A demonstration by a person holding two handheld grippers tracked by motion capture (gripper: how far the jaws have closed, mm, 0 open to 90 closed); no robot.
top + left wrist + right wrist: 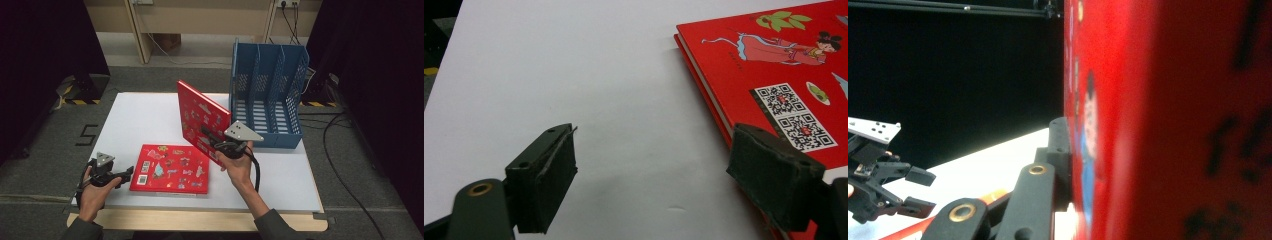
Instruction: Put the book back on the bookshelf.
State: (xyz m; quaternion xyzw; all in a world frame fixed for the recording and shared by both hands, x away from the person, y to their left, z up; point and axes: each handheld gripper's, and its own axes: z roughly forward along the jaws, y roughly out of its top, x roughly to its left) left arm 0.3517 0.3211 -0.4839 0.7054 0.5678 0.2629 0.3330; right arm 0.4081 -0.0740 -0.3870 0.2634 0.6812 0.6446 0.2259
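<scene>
A red picture book (200, 117) is held tilted up above the white table (145, 115), my right gripper (212, 142) shut on its lower edge. In the right gripper view the book (1168, 120) stands close up, one black jaw pressed against its cover and the other jaw hidden behind it. A second red book (170, 169) lies flat near the table's front. My left gripper (127, 174) rests open just left of that book. In the left gripper view its jaws (651, 160) stand apart over bare table, one at the flat book's (774, 75) near edge.
A blue mesh file rack (267, 95) with upright dividers stands at the table's back right, just behind the lifted book. Bare white tabletop (574, 65) spreads left of the flat book. Cables lie on the floor to the right.
</scene>
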